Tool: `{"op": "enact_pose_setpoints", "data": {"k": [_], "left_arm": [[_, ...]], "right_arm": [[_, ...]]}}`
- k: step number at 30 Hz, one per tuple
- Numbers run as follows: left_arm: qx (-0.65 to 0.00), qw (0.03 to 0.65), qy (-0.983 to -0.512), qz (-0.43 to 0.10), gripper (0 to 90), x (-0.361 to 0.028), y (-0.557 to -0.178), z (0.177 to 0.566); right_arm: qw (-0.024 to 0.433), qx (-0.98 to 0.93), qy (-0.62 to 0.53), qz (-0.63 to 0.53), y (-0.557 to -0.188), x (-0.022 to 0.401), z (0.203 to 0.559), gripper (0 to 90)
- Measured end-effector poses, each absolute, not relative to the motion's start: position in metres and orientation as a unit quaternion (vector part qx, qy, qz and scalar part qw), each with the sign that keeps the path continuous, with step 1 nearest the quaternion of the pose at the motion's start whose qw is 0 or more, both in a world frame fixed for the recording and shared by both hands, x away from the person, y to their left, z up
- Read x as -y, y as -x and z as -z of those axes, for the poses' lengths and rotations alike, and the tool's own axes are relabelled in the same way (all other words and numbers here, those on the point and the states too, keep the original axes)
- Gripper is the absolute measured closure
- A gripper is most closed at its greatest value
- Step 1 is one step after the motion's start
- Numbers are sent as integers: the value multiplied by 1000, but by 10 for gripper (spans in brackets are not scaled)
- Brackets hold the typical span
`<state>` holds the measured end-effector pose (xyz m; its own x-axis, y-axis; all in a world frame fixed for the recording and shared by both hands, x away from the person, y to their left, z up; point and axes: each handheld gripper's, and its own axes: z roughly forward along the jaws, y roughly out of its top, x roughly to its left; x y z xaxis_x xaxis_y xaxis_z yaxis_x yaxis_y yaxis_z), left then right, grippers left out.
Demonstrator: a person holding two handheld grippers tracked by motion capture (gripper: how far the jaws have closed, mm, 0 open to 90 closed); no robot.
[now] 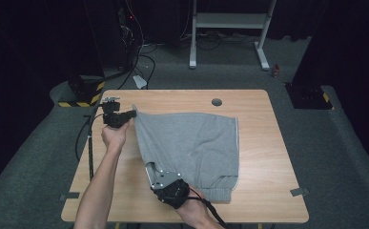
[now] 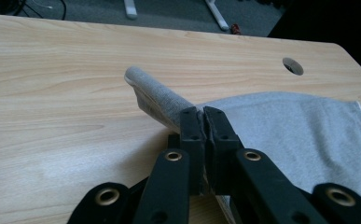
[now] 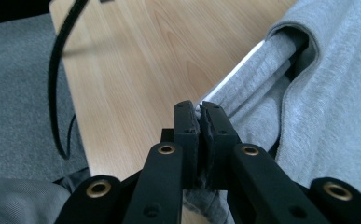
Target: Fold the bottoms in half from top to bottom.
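The grey garment (image 1: 187, 148), soft, light and limp, lies on the table (image 1: 263, 143) centre, its left edge pinched by the left gripper (image 1: 133, 113) at the far corner and the right gripper (image 1: 149, 168) at the near, so it should sag between grips.

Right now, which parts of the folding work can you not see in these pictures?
- Grey shorts, high view: the near left corner is covered by the right gripper.
- Left gripper, left gripper view: its closed jaws hide the pinched hem.
- Right gripper view: the waistband is cut off by the frame edge.
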<state>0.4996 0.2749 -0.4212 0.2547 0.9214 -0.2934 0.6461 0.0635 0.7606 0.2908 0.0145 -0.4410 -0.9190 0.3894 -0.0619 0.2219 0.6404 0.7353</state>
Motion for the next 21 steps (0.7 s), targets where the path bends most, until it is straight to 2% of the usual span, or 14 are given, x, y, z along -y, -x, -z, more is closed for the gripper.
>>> {"op": "enact_pose_setpoints", "data": {"k": [14,21], "left_arm": [[-588,429,-656,-198,870,-308,-480,383],[-566,433,-673,-201,870,-283,-487,375]], "right_arm": [[86,-888,-142,-428,-289,-35,414,856],[86,-875,-166,-446,-288,-17,416,855]]}}
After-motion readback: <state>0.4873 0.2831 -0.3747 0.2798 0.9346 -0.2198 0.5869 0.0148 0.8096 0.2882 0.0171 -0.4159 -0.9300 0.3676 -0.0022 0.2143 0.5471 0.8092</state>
